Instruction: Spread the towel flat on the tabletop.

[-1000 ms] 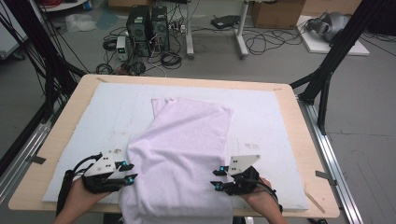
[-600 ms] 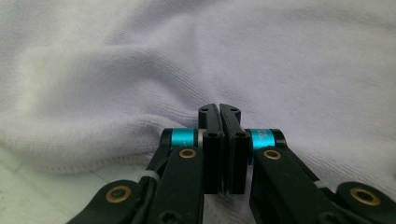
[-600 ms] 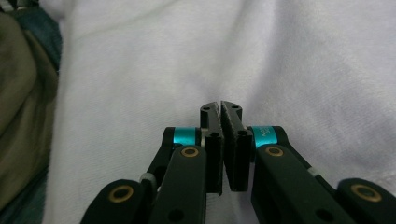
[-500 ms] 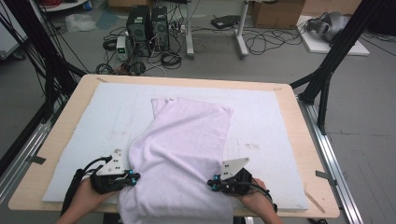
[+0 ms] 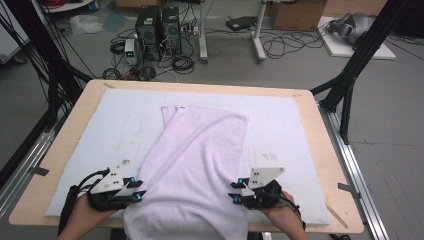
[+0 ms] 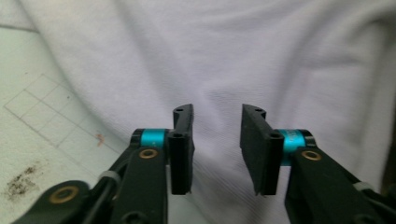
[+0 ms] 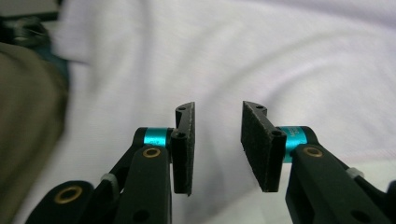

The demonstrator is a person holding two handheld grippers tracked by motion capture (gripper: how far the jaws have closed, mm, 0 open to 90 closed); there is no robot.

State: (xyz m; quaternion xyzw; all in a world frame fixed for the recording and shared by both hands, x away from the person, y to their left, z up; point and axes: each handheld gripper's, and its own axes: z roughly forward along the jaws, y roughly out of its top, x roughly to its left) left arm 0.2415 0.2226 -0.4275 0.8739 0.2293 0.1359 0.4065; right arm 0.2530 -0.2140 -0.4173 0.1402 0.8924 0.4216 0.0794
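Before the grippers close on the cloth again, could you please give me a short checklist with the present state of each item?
1. Left gripper jaws apart, having just opened, nothing pinched: ok.
2. Right gripper jaws apart, having just opened, nothing pinched: ok.
3. Each gripper at a side edge of the pale cloth, seen from the high view: ok.
4. Cloth flat on the white mat: not ok, it lies skewed with creases.
5. Near end of the cloth on the table: not ok, it hangs over the front edge.

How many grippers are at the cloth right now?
2. The left gripper sits at the pale cloth's near left edge; the right gripper at its near right edge.
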